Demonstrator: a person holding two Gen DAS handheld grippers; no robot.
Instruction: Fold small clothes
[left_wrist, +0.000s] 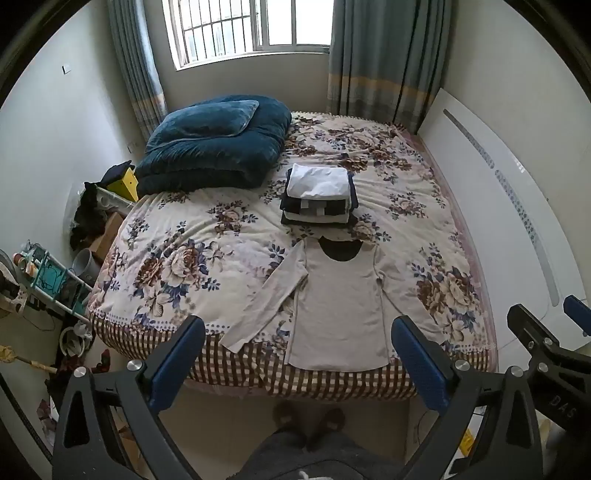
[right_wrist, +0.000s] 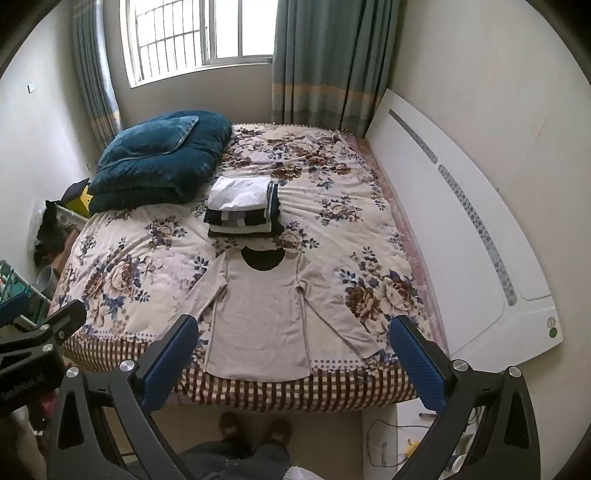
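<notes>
A beige long-sleeved shirt (left_wrist: 338, 306) lies flat on the floral bed (left_wrist: 177, 258), neck toward the window and hem at the near edge. It also shows in the right wrist view (right_wrist: 260, 317). Both sleeves spread outward. Behind it stands a stack of folded clothes (left_wrist: 319, 195), white on top, also in the right wrist view (right_wrist: 242, 206). My left gripper (left_wrist: 297, 334) is open and empty, held high above the near bed edge. My right gripper (right_wrist: 293, 332) is open and empty beside it, and it also shows at the right edge of the left wrist view (left_wrist: 546, 321).
A folded blue quilt with a pillow (left_wrist: 218, 142) lies at the bed's far left. A white headboard (left_wrist: 491, 206) runs along the right side. Clutter and a rack (left_wrist: 48, 280) fill the floor at left. The person's slippers (left_wrist: 306, 419) stand by the bed.
</notes>
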